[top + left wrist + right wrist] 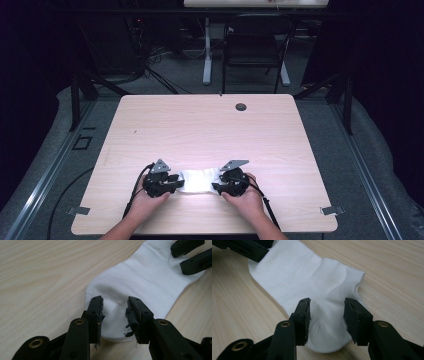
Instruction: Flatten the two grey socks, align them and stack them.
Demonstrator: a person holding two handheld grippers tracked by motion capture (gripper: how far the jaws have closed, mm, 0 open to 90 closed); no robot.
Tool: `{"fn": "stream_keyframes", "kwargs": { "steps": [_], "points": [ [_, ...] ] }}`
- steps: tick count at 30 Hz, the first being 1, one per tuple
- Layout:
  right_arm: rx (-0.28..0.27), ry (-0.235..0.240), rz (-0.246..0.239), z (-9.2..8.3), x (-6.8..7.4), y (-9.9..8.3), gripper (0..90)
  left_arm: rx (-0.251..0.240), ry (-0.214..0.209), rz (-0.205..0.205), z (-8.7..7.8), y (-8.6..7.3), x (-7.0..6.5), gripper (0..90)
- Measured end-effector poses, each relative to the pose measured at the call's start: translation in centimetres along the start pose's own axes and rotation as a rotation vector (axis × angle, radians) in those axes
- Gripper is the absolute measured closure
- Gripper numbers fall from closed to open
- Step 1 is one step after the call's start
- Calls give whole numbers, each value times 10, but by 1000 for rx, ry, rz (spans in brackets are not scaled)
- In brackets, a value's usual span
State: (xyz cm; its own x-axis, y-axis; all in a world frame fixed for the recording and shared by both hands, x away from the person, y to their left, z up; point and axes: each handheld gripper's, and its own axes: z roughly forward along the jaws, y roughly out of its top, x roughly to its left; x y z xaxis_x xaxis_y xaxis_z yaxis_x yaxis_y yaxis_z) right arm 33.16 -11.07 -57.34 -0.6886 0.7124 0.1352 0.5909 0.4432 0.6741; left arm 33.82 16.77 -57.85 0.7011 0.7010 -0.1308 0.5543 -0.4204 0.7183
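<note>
A white sock (pixel 199 181) lies flat near the front edge of the wooden table (pixel 200 130), stretched left to right between the two hands. My left gripper (pixel 176 182) stands at the sock's left end. In the left gripper view its jaws (pixel 115 312) are apart, with the sock (pixel 142 280) lying between them and the pads not pressing. My right gripper (pixel 216 186) is at the sock's right end. In the right gripper view its jaws (pixel 327 315) straddle the rounded end of the sock (pixel 299 272), also apart. The right gripper's fingers (pixel 190 255) rest over the sock's far end.
A round cable hole (pixel 241 106) sits near the table's far edge. Beyond the table stand a black chair (pixel 255 45) and a white table leg (pixel 207 50). Cables trail from both grippers toward the table's front edge.
</note>
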Motion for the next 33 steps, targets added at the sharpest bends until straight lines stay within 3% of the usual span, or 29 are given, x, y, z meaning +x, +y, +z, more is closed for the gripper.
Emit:
{"fn": "stream_keyframes", "kwargs": {
  "steps": [2, 8, 24, 33],
  "points": [
    [-1, 1, 7, 1, -3, 2, 565, 3, 6, 9, 2, 3, 2, 645],
    [7, -29, -14, 5, -7, 8, 562, -22, 5, -26, 6, 4, 6, 645],
    [-20, -36, -6, 9, -10, 9, 544, -31, 16, -22, 7, 4, 6, 641],
    [-16, -42, -3, 8, -8, 9, 525, -32, 21, -28, 6, 5, 6, 596]
  ]
}}
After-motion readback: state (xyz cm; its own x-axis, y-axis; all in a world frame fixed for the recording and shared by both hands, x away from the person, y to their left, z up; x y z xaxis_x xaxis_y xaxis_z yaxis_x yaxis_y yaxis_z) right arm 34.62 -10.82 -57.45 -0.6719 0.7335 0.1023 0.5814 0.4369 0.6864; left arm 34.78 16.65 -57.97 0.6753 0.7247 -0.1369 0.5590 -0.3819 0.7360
